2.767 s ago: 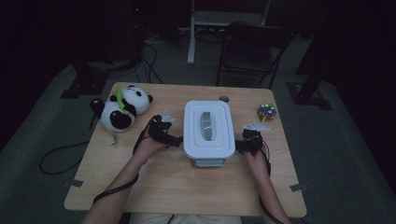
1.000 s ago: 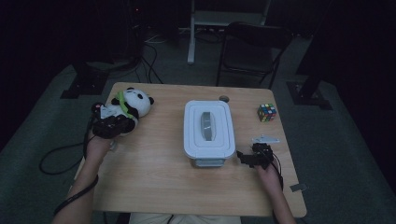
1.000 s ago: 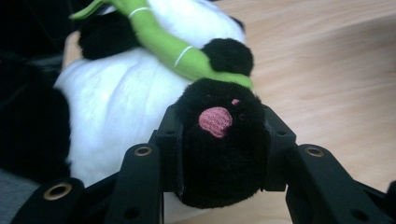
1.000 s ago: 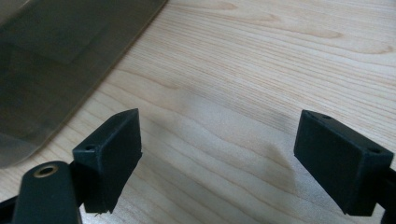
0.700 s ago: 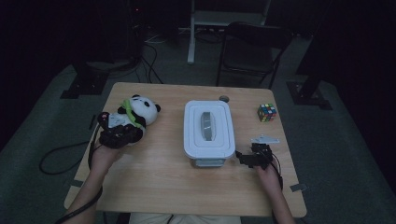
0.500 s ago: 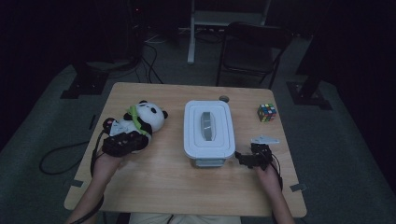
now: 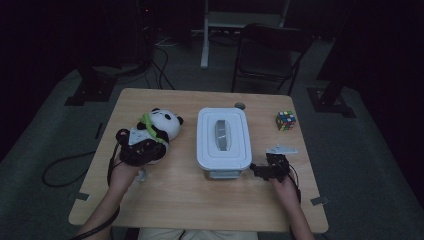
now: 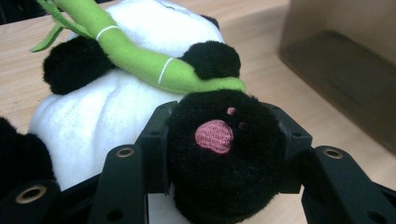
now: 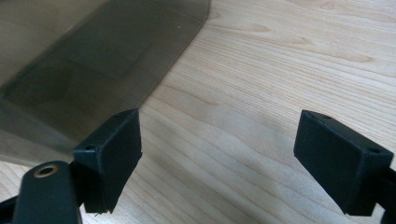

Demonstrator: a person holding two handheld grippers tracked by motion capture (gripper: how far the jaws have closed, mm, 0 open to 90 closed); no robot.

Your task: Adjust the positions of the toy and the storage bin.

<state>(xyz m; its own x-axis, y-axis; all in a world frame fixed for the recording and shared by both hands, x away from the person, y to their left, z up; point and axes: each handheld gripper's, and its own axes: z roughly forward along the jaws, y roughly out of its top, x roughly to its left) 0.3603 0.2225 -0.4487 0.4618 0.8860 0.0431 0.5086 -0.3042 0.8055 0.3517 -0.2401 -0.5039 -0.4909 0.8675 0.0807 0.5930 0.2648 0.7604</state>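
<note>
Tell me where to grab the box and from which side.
Take the box by its long sides, low on the wall, coming from the right with the free right tongs, which stand open beside it. The lid's grey top looks flat, with no raised part to pinch, so the straight sides probably offer the surest hold.

No readable text, label or number shows anywhere.

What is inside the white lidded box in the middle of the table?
Cannot tell: the box has its lid on, covering the contents. In the right gripper view its wall is translucent, but nothing inside is discernible.
</note>
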